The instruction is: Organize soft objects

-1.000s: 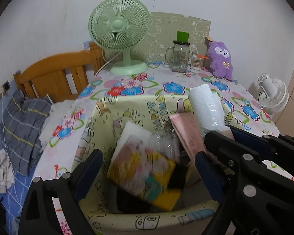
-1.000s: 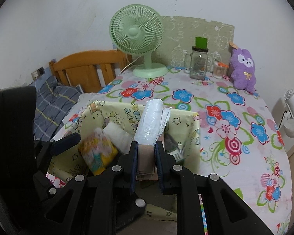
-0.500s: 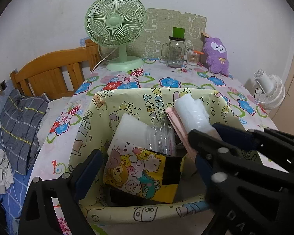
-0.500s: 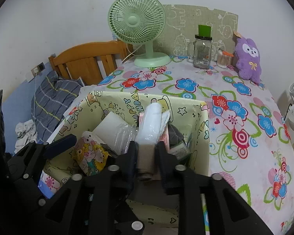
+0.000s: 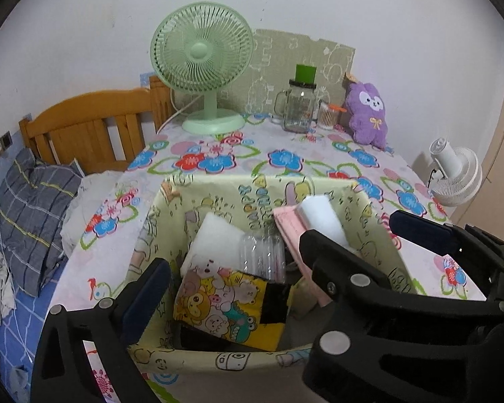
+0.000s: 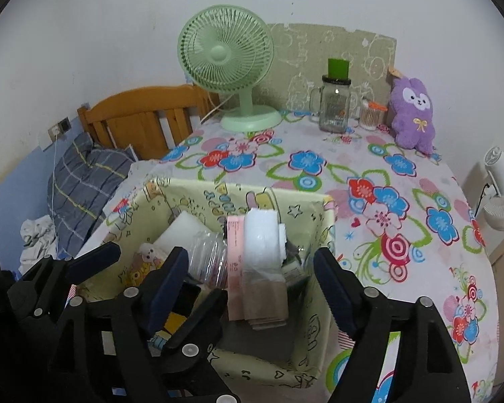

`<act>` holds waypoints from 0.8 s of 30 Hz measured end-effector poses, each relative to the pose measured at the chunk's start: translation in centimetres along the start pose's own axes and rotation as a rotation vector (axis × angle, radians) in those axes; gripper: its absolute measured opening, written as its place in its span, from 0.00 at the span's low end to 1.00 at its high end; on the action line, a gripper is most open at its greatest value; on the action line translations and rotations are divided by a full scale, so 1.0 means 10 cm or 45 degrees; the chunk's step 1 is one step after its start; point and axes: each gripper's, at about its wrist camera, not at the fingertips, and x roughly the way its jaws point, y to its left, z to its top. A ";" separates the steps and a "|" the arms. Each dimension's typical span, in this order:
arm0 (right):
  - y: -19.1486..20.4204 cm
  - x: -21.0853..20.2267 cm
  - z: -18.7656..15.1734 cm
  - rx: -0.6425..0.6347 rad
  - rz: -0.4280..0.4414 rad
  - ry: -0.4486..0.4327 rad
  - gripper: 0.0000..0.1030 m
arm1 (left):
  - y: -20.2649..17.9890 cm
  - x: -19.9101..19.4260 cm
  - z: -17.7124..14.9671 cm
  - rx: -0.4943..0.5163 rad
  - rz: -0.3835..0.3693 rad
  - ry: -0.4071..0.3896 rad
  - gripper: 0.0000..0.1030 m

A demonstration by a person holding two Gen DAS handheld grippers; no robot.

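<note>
A pale yellow fabric storage bin (image 6: 321,235) printed with cartoon figures sits at the near edge of a table covered in a flowered tablecloth (image 6: 369,181), and both grippers hang over its opening. The right gripper (image 6: 252,278) is spread wide, its jaws parted on either side of a white plastic-wrapped roll (image 6: 260,238) that stands in the bin without touching either jaw. Against the left side of that roll leans a flat pink packet (image 6: 235,252). Further left in the bin lie a clear crinkled plastic bag (image 6: 208,258), a white foam block (image 6: 181,231) and a yellow pouch printed with cartoon animals (image 5: 225,305).

The left gripper (image 5: 268,262) is likewise released, its fingers far apart above the bin's near rim and holding nothing; the right gripper's black frame crosses in front of it in the left wrist view.

Beyond the bin, at the far edge of the table, stand a mint-green desk fan (image 6: 226,57), a glass mason jar (image 6: 334,107) with a green straw piece, a small container of cotton swabs (image 6: 369,116) and a purple plush rabbit (image 6: 413,114). To the left of the bin are a wooden bed headboard (image 6: 141,117) and a grey plaid pillow (image 6: 80,181); to its right, off the table, is a white fan (image 6: 502,194).
</note>
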 end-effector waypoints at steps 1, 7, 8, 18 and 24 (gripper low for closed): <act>-0.01 -0.02 0.01 0.005 -0.004 -0.010 0.81 | -0.01 -0.01 0.01 0.003 0.003 -0.006 0.99; -0.09 -0.19 0.06 0.024 -0.031 -0.063 0.84 | -0.15 -0.13 0.09 0.028 0.020 -0.047 0.99; -0.10 -0.22 0.06 0.029 -0.037 -0.071 0.85 | -0.17 -0.15 0.10 0.034 0.025 -0.052 0.99; -0.28 -0.52 0.07 0.068 -0.069 -0.146 0.92 | -0.42 -0.39 0.17 0.076 0.057 -0.117 1.00; -0.40 -0.76 0.06 0.086 -0.088 -0.200 0.94 | -0.60 -0.54 0.20 0.096 0.049 -0.158 1.00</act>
